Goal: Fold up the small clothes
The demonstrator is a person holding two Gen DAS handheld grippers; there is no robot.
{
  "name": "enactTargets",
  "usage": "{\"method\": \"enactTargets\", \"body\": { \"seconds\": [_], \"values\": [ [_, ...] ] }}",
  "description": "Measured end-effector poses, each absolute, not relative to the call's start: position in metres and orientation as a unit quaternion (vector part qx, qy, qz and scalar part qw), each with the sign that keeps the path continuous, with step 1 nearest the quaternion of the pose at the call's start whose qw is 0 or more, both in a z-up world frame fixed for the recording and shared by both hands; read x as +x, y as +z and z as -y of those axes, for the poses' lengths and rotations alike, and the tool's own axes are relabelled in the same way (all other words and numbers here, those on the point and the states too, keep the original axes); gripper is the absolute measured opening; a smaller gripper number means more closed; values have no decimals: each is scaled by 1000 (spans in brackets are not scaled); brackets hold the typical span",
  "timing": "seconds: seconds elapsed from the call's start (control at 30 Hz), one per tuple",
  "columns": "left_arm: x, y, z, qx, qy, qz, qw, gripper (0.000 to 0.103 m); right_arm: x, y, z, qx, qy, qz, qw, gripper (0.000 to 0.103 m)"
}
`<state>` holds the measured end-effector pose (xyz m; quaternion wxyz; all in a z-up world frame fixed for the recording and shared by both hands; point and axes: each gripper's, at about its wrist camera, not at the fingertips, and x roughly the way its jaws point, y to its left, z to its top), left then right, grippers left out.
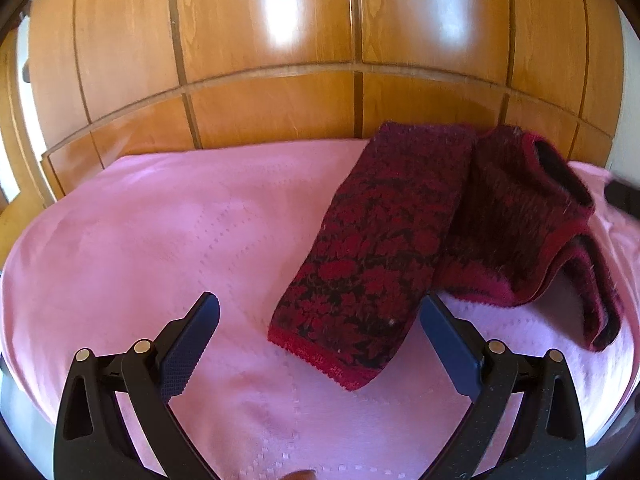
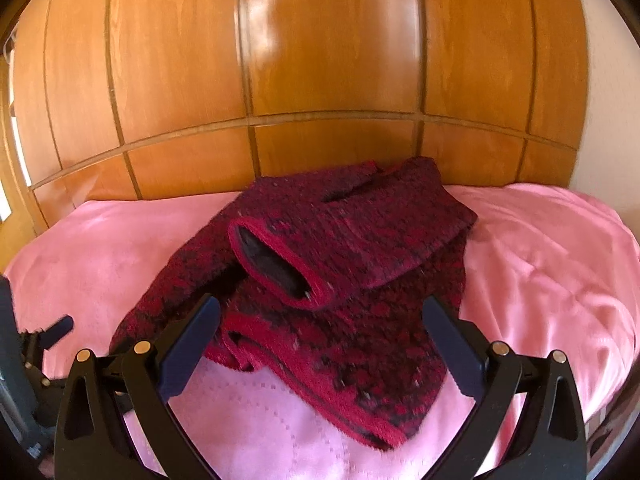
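sweater (image 2: 340, 280) on blanket (image 2: 540, 264) — panelling (image 2: 320, 60) behind, seemingly touching.

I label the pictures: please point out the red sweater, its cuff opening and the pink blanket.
red sweater (image 1: 360, 248), left wrist view, folded patterned panel.
cuff opening (image 2: 276, 264), right wrist view, dark inside.
pink blanket (image 1: 140, 220), left wrist view, bare part.

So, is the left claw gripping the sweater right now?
No, the left claw is open above the blanket, holding nothing; the sweater lies free.

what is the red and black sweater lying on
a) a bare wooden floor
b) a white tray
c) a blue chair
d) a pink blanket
d, the sweater rests on a pink blanket that spreads out on all sides of it, with wooden panels only behind.
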<state>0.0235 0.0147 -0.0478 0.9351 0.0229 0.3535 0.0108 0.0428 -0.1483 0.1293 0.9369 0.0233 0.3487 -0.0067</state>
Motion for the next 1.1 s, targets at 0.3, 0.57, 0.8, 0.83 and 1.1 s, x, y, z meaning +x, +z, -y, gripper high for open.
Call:
{"method": "enactTargets", "body": {
  "seconds": [0.3, 0.57, 0.8, 0.83, 1.1],
  "values": [
    [32, -73, -21, 24, -20, -378, 925, 96, 108, 120, 110, -36, 59, -362, 929, 94],
    [44, -80, -54, -30, -34, -402, 914, 17, 134, 122, 146, -48, 12, -372, 927, 20],
    [85, -26, -123, -150, -35, -353, 923, 8, 131, 140, 262, -38, -114, -351, 929, 17],
    [94, -17, -132, -163, -30, -347, 923, 8, 133, 138, 283, -28, -134, -354, 925, 16],
    [204, 26, -214, -180, 114, -337, 917, 8, 154, 99, 420, -11, -297, -407, 864, 15]
  ]
}}
